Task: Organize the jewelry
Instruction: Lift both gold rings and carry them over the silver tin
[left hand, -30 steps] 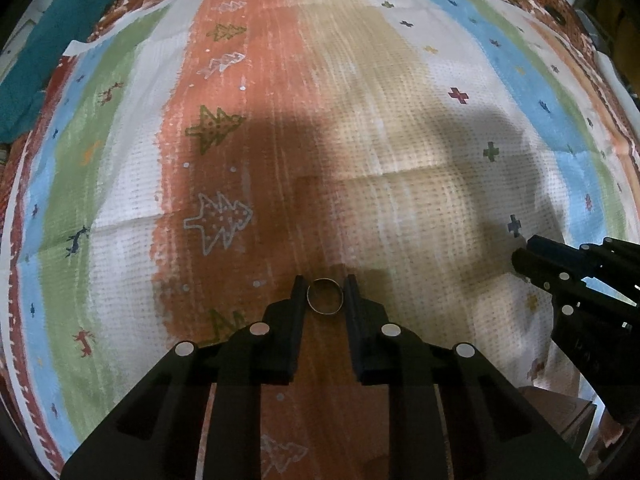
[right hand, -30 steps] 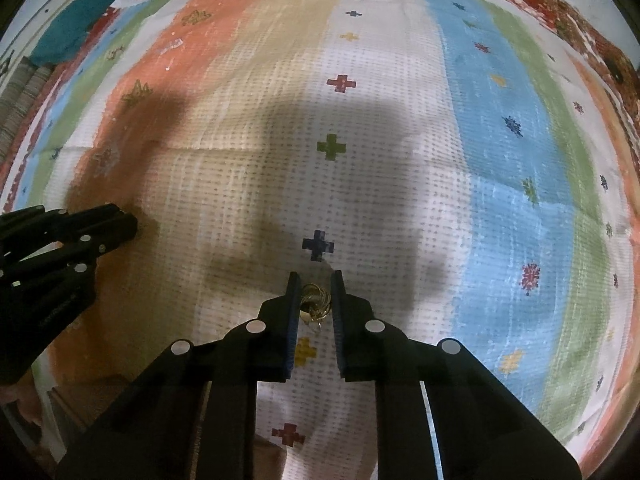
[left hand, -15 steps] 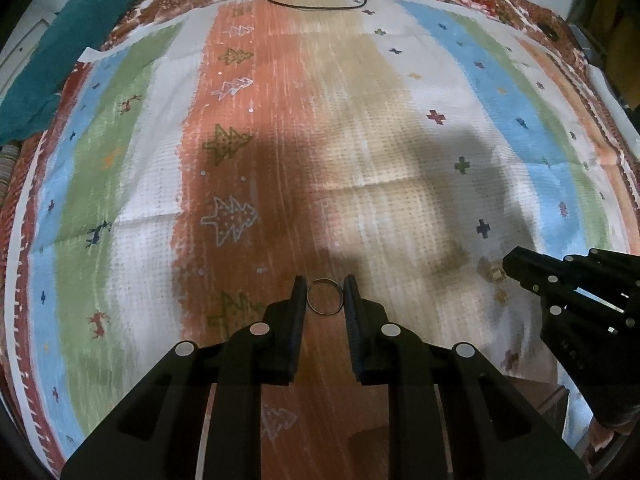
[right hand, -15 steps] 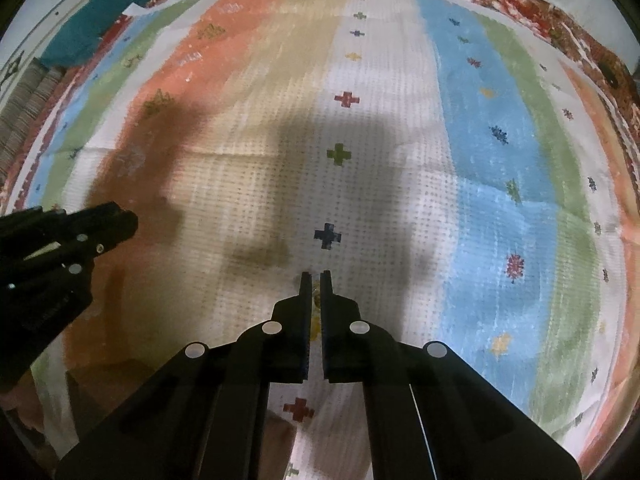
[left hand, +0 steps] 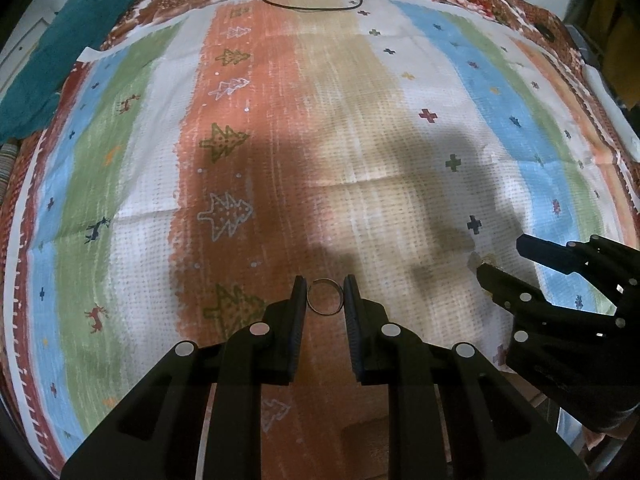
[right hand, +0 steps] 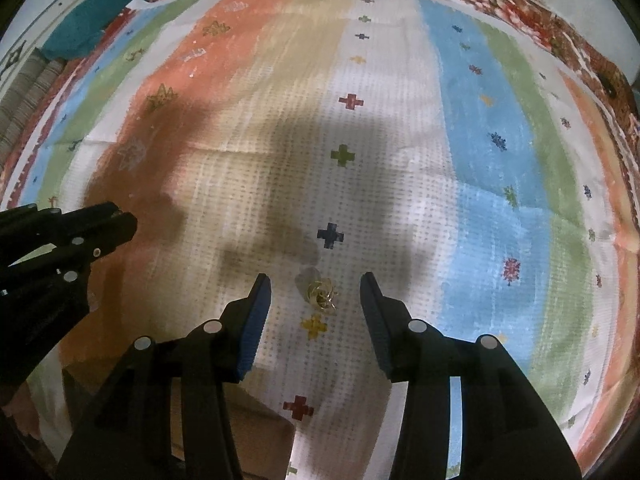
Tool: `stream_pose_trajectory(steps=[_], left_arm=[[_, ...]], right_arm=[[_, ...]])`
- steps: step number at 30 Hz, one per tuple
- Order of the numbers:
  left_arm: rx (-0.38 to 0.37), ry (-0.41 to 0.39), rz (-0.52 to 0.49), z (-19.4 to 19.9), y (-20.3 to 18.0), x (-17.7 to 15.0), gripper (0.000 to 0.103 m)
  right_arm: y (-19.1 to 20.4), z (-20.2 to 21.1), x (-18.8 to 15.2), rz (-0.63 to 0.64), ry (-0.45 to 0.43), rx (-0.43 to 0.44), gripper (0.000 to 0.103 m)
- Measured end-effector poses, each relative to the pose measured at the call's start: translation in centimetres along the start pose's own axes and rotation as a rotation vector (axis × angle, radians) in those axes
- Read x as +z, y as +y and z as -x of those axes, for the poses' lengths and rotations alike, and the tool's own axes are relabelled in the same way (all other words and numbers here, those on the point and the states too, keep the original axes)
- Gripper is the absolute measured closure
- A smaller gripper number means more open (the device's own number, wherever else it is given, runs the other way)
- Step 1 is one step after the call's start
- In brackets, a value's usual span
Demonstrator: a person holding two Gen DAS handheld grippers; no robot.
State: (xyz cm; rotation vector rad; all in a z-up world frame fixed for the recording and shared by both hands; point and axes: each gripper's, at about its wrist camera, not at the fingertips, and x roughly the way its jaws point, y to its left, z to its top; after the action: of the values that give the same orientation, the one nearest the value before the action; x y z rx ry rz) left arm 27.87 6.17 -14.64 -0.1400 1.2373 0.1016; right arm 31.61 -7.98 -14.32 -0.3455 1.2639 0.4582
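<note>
You've got a striped cloth (left hand: 360, 128) w/ tree, deer & cross motifs spread over a brown floral bedspread (left hand: 168, 28). A small gold jewelry piece (right hand: 320, 294) lies on the cloth's white stripe, nr its near edge, betw. a dark blue cross and a yellow one. At the far edge a black cable (left hand: 312, 2) loops across cloth & bedspread. A teal cloth (left hand: 60, 60) sits at the far-left corner.

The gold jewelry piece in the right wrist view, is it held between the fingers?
No, the gold jewelry piece lies on the cloth, untouched.
</note>
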Motion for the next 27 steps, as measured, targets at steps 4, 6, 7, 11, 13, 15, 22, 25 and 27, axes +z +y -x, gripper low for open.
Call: stream_pose_trajectory(steps=[4,6,7,11,13,15,22,25,27], left_arm=[[0.001,0.002,0.002,-0.2,0.1,0.1,0.085],[0.002,0.002,0.002,-0.2,0.1,0.2,0.085],[0.003,0.002,0.003,-0.3,0.1,0.2,0.085],[0.001,0.006,0.0,-0.4,0.1,0.2,0.085],[0.002,0.007,-0.002,-0.4,0.0,0.2,0.085],[0.002,0.007,-0.001,-0.4,0.0,0.1,0.085],[-0.004,-0.015,0.008,1.0,0.1,-0.6,0.085],[-0.008,-0.031,0.009,2.1,0.0,-1.0,0.085],[-0.011,-0.043,0.007,2.9,-0.1,-1.2,0.085]], right_arm=[[0.0,-1.0,0.1,0.0,0.021,-0.001,0.06],[-0.1,-1.6,0.1,-0.009,0.037,0.01,0.067],[-0.2,-1.9,0.1,-0.015,0.047,0.011,0.069],[-0.2,-2.3,0.1,-0.01,0.054,0.003,0.078],[-0.3,-2.3,0.2,-0.013,0.052,0.004,0.086],[-0.3,-2.4,0.2,-0.015,0.051,0.006,0.089],[-0.1,-1.5,-0.2,-0.03,0.034,0.013,0.091],[-0.3,-0.4,-0.4,-0.042,0.006,0.016,0.091],[-0.2,0.5,-0.5,-0.045,-0.012,0.025,0.091]])
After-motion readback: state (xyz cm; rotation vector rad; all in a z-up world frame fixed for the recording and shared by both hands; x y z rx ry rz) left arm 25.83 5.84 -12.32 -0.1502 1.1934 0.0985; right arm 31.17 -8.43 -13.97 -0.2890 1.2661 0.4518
